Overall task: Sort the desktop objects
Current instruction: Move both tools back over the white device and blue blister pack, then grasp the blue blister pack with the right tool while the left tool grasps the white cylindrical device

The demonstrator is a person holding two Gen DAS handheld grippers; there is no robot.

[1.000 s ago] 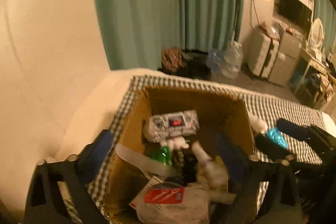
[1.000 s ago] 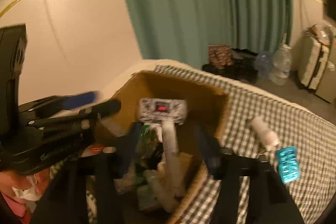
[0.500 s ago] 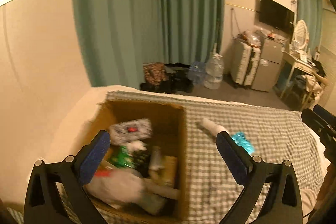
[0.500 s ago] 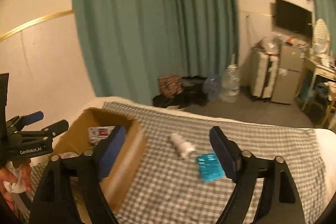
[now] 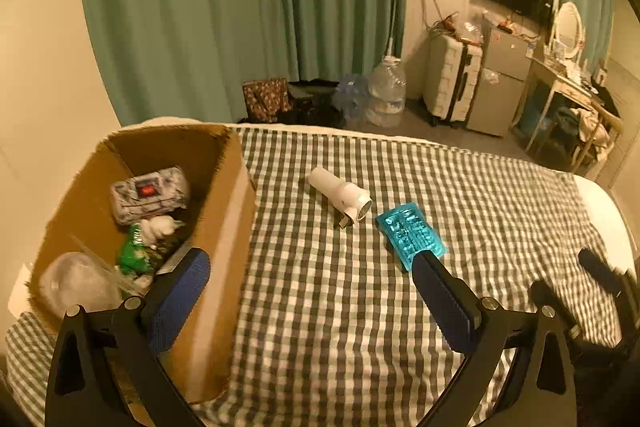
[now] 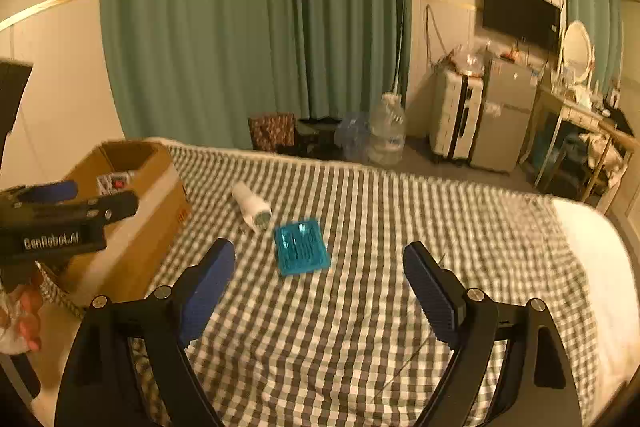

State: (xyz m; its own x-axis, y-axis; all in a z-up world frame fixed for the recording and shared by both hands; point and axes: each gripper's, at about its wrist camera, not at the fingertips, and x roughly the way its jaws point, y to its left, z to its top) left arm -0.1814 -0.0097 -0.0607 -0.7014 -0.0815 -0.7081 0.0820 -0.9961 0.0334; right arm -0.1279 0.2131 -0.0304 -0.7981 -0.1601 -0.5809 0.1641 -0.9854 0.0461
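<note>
A white cylindrical device [image 5: 339, 194] and a teal plastic case [image 5: 409, 235] lie side by side on the checked cloth [image 5: 340, 307]; both also show in the right wrist view, the device [image 6: 251, 205] and the case [image 6: 301, 246]. An open cardboard box [image 5: 224, 227] at the left holds a grey patterned pack [image 5: 149, 193], a green packet [image 5: 134, 259] and a clear lid [image 5: 76, 287]. My left gripper [image 5: 310, 297] is open and empty, beside the box. My right gripper [image 6: 318, 285] is open and empty, above the cloth just short of the case.
The box [image 6: 132, 203] stands at the cloth's left edge. Beyond the far edge are green curtains [image 5: 240, 7], water jugs [image 5: 386, 99], a suitcase [image 5: 450, 83] and a small fridge [image 5: 500, 83]. The cloth drops off at the right [image 6: 588, 247].
Both grippers have pulled back out of the box and swung right over the cloth. They are open and empty, and the device and teal case have come into full view.
</note>
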